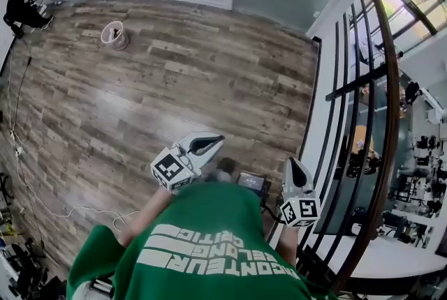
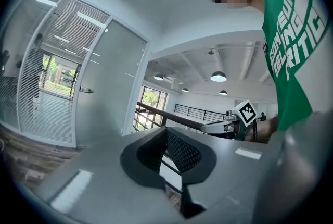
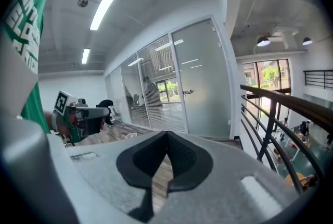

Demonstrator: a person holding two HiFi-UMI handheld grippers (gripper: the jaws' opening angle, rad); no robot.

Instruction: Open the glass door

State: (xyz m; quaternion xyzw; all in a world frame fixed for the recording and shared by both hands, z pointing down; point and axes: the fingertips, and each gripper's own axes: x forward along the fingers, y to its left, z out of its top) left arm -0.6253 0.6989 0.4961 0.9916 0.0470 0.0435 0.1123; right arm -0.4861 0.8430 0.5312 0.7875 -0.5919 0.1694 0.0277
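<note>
Left gripper [image 1: 209, 144] closed, jaw tips meeting, nothing between them. It sits over the wood floor [image 1: 140, 103], just ahead of the person's green shirt [image 1: 209, 236]. In the left gripper view the door [image 2: 106, 87] is left of centre: frosted glass panel, handle [image 2: 86, 91] at its left edge, blinds [image 2: 52, 61] behind the glass wall further left. Door looks flush with the partition, and it is well apart from both grippers, across the floor.

Right gripper [image 1: 295, 169] is also closed and empty, tips together. It is beside the left one with a gap between them, neither touching anything. Each gripper shows in the other's view, marker cube facing the camera.

Railing [image 1: 380, 117] runs along the right, dark bars under a curved wooden top rail, just beside the right gripper. In the right gripper view the door stands centre-right, between the blinds on its left and the railing on its right.
</note>
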